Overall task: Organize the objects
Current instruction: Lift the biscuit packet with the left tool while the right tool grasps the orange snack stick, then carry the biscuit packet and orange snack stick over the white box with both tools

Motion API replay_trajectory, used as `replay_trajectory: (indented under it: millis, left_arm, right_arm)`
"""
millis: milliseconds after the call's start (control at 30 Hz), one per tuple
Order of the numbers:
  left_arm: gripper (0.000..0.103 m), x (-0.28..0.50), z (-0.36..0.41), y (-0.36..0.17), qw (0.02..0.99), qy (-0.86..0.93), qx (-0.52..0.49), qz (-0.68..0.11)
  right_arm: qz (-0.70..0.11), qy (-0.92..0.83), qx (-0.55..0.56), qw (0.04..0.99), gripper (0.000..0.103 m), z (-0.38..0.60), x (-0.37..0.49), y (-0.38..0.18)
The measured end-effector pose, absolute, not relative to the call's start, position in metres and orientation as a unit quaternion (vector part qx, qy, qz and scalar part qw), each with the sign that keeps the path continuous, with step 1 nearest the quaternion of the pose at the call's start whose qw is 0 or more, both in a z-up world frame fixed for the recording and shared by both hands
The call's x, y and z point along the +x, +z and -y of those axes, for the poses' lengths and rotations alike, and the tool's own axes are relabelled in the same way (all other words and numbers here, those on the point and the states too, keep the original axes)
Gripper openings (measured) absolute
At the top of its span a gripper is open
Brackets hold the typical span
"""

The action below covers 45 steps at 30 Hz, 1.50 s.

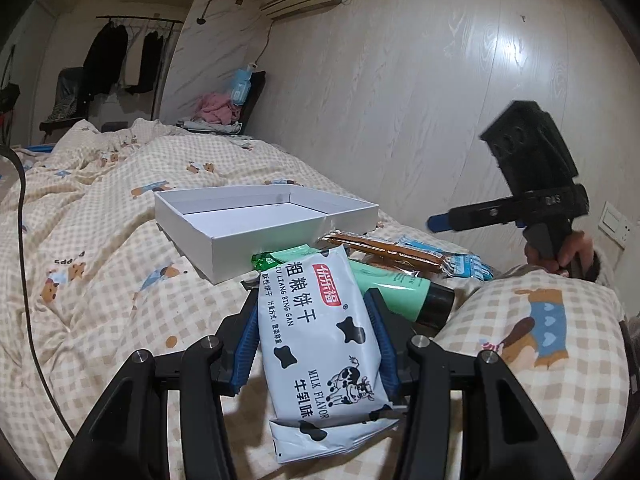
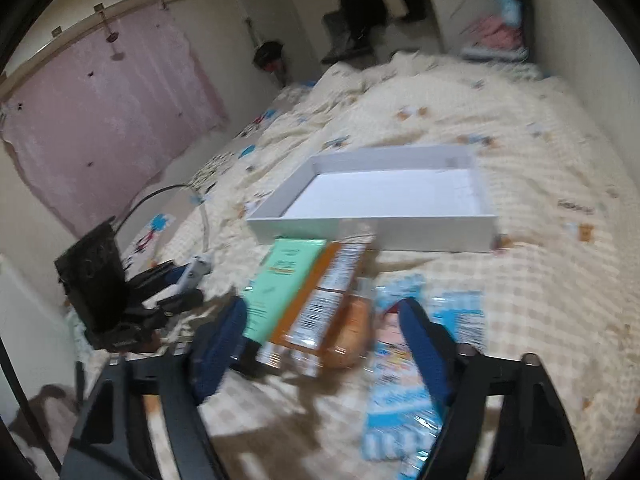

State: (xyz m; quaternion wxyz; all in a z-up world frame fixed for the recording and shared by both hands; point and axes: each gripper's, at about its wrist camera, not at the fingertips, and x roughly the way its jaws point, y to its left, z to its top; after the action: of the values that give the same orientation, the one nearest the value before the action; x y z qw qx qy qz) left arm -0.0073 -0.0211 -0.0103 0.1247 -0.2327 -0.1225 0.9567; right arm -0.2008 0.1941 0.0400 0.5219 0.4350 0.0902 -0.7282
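Our left gripper [image 1: 316, 344] is clamped on the white cow-spotted milk biscuit packet [image 1: 316, 344], both blue pads pressing its long sides. The packet's long axis runs straight ahead toward the shallow white cardboard box [image 1: 224, 256], which lies open and empty on the checked bedcover [image 1: 100, 280], just beyond the packet's far end and slightly left. That makes the left hand the one nearer the box.

Our right gripper [image 2: 320, 332] holds nothing; its jaws stand apart over the pile before the box: a mint-green tube [image 2: 280, 280], an orange wrapped bar [image 2: 324, 292] and a blue-and-white sachet [image 2: 396, 392].
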Motion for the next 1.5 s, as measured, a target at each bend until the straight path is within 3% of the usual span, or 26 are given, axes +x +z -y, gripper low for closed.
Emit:
replay_trajectory:
  millis: [167, 267, 433, 700, 867, 1233, 1500]
  left_arm:
    - [0.054, -0.008, 0.022, -0.011, 0.126, 0.956, -0.234, 0.124]
    - [0.054, -0.009, 0.022, -0.012, 0.126, 0.956, -0.235, 0.124]
    - [0.054, -0.007, 0.024, -0.012, 0.129, 0.955, -0.236, 0.129]
    - [0.054, -0.019, 0.039, -0.014, 0.157, 0.941, -0.240, 0.180]
    - [0.051, -0.038, 0.047, -0.006, 0.120, 0.932, -0.268, 0.213]
    - [0.050, -0.048, 0.029, 0.018, -0.003, 0.937, -0.291, 0.193]
    - [0.050, -0.052, 0.035, 0.057, -0.012, 0.938, -0.280, 0.204]
  right_arm:
    - [-0.134, -0.728, 0.490, 0.461, 0.072, -0.167, -0.205, 0.024]
    - [-0.147, -0.726, 0.487, 0.463, 0.052, -0.164, -0.202, 0.022]
    - [-0.152, -0.730, 0.470, 0.473, 0.036, -0.164, -0.193, 0.018]
    - [-0.141, -0.717, 0.475, 0.491, 0.036, -0.162, -0.196, 0.022]
    - [-0.099, -0.690, 0.492, 0.522, 0.034, -0.174, -0.216, 0.020]
    - [-0.069, -0.644, 0.478, 0.593, 0.034, -0.193, -0.234, 0.034]
    - [-0.050, -0.650, 0.414, 0.635, 0.034, -0.182, -0.241, 0.073]
